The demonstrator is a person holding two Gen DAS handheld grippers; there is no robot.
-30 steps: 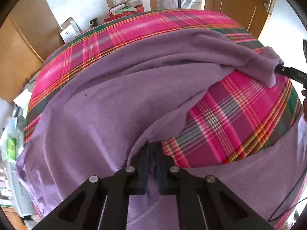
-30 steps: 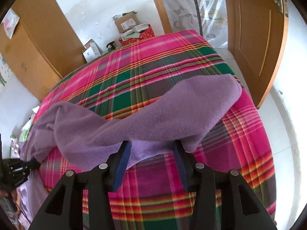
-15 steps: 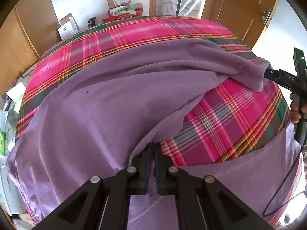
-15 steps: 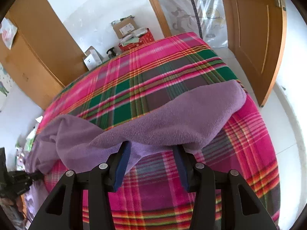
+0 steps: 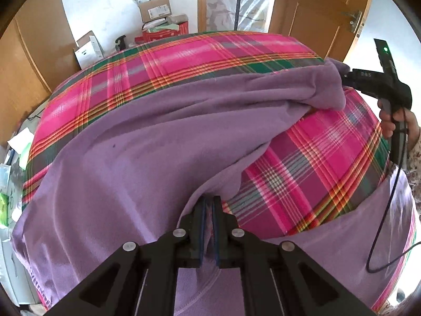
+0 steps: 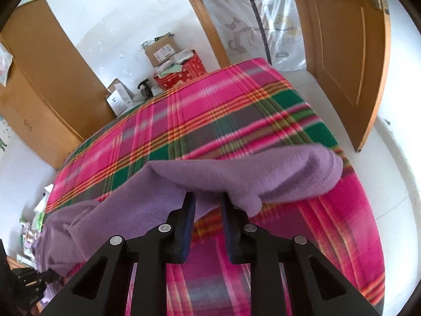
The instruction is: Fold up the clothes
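Cardboard boxes (image 5: 154, 9) and a red tin (image 6: 184, 73) crowd the far wall between a wooden wardrobe (image 6: 44, 79) and an open door (image 6: 347, 52), beyond a bed (image 5: 200, 60) covered in pink-and-green plaid. A purple fleece garment (image 5: 136, 142) lies spread across the near half of the bed. The left claw (image 5: 208, 208), angled steeply down, is clamped tight on a pinch of the fleece's near edge. At far right, a hand (image 5: 400, 126) steers the right claw (image 6: 208, 205), its jaws closing around the garment's raised fold, fleece between them.
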